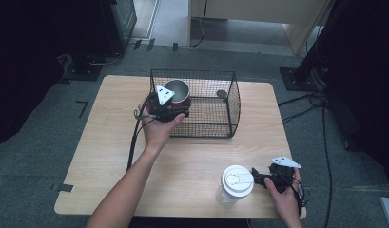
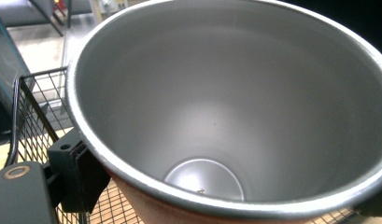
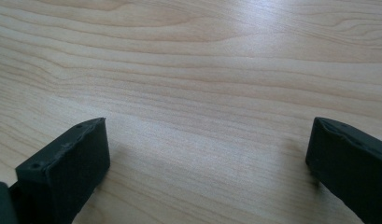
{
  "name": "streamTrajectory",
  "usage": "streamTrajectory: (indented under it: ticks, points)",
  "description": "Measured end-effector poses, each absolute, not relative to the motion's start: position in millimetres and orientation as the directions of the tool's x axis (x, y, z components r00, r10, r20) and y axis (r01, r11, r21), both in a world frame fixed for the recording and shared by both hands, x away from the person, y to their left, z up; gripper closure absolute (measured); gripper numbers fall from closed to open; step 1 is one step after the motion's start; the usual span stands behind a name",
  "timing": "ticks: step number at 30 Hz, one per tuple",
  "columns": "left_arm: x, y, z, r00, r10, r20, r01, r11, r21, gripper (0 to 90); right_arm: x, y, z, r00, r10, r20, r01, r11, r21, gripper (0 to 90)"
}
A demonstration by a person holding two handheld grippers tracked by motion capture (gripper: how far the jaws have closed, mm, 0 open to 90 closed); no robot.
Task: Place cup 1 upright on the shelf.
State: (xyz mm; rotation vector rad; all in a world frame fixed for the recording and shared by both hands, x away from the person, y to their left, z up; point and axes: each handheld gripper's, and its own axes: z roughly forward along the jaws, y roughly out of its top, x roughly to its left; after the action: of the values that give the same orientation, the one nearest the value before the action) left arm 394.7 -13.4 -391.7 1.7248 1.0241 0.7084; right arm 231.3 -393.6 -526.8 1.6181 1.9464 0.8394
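The left gripper (image 1: 175, 110) clasps the red cup (image 1: 178, 92) (base hidden), while the right gripper's (image 1: 257, 178) fingers are spread.

Your left gripper (image 2: 216, 205) is clamped on a steel cup (image 2: 226, 102) — one black jaw presses its outer wall at lower left, the other just peeks in at the lower right edge. You look straight down into the cup: brushed grey inside, round bottom visible, reddish outer skin below the rim. Black wire basket (image 2: 32, 107) mesh sits behind, left — wood beneath it.
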Motion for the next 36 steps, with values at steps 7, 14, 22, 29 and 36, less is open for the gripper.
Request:
streamTrajectory:
  ticks: [7, 14, 22, 29, 36]
  points:
    - [406.7, -17.0, -404.0, 0.439, 0.898, 0.009, 0.357, -0.184, 0.916, 8.1, 231.3, -393.6, -526.8, -0.194, 0.981, 0.027, 0.693, 0.117, 0.712, 0.0]
    - [414.5, -20.8, -413.8, 0.392, 0.919, 0.044, 0.385, -0.207, 0.899, 8.1, 231.3, -393.6, -526.8, -0.194, 0.981, 0.027, 0.693, 0.117, 0.712, 0.0]
    - [423.4, -24.0, -419.0, 0.377, 0.926, 0.035, 0.439, -0.212, 0.873, 8.0, 231.3, -393.6, -526.8, -0.194, 0.981, 0.027, 0.692, 0.118, 0.712, 0.0]
    - [426.3, -27.1, -424.8, 0.363, 0.93, 0.053, 0.469, -0.232, 0.852, 8.0, 231.3, -393.6, -526.8, -0.194, 0.981, 0.027, 0.693, 0.117, 0.712, 0.0]
    - [429.8, -28.7, -431.2, 0.348, 0.935, 0.073, 0.493, -0.249, 0.834, 8.0, 231.3, -393.6, -526.8, -0.194, 0.981, 0.027, 0.693, 0.117, 0.712, 0.0]
